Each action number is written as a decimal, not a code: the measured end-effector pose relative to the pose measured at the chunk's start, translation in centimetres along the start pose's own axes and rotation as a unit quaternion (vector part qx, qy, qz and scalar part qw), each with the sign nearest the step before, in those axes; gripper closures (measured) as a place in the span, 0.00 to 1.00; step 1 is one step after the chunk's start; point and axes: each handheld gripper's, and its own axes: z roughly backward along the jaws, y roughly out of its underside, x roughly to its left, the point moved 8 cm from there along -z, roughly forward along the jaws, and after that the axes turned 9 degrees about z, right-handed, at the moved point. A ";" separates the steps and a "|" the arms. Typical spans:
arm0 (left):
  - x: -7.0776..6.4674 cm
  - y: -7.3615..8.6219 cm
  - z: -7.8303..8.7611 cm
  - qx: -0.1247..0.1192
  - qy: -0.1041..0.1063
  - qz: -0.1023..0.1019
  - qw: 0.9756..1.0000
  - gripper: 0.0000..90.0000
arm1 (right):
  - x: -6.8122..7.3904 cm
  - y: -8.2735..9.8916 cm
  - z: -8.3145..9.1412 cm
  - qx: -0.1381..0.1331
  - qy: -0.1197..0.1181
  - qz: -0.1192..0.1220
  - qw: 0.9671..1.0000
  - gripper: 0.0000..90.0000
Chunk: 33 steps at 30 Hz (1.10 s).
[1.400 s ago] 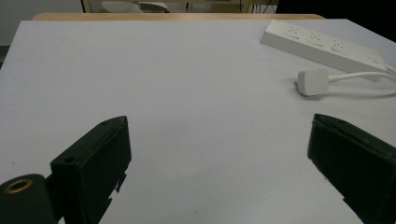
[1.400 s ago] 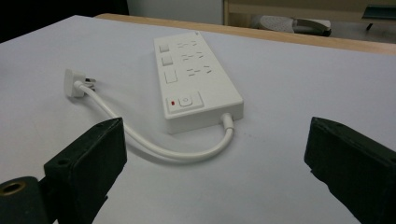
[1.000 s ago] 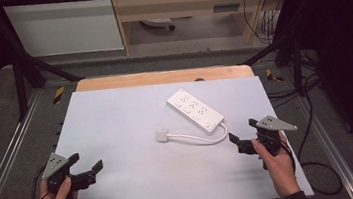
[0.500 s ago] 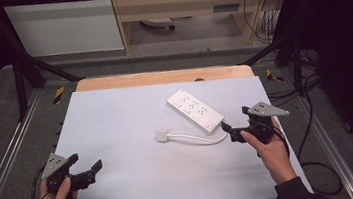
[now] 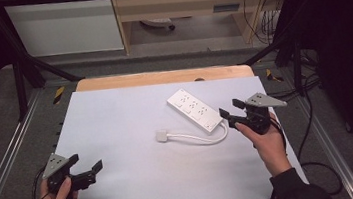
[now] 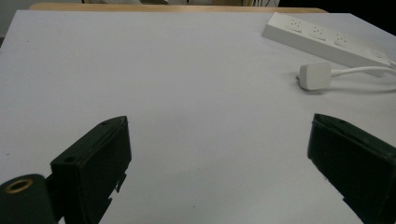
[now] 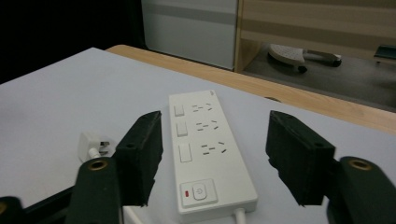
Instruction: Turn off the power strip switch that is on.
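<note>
The power strip lies right of the table's centre, its near switch end between my right gripper's spread, empty jaws. I judge this the approach; next I must close across its width. Left gripper waits released, far off.

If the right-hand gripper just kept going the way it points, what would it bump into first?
Most likely the white power strip: the right gripper has open jaws framing its switch end, straight ahead. How near is hard to judge.
</note>
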 end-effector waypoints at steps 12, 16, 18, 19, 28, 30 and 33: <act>0.0 0.1 -0.1 0.002 -0.004 0.000 1.000 0.07 | -1.2 -1.2 -0.7 -0.005 0.018 0.011 1.000 0.87; 0.0 0.1 -0.1 0.003 -0.004 -0.001 1.000 0.07 | -1.4 -1.7 -1.1 -0.003 0.021 0.019 1.000 0.93; 0.1 0.1 -0.1 0.003 -0.005 -0.001 1.000 0.07 | -1.6 -1.8 -1.4 -0.002 0.023 0.020 1.000 0.95; 0.1 0.1 -0.1 0.003 -0.004 -0.001 1.000 0.07 | -1.7 -1.9 -1.5 -0.002 0.022 0.022 1.000 0.95; 0.1 0.2 -0.1 0.006 -0.004 -0.004 1.000 0.07 | -1.8 -2.4 -2.6 -0.002 0.019 0.037 0.999 1.00; 0.1 0.2 -0.2 0.005 -0.004 -0.002 1.000 0.07 | -1.8 -2.5 -2.8 0.000 0.020 0.038 0.999 1.00; 0.1 0.2 -0.2 0.005 -0.005 -0.003 1.000 0.07 | -1.8 -2.7 -3.3 0.000 0.016 0.034 0.999 1.00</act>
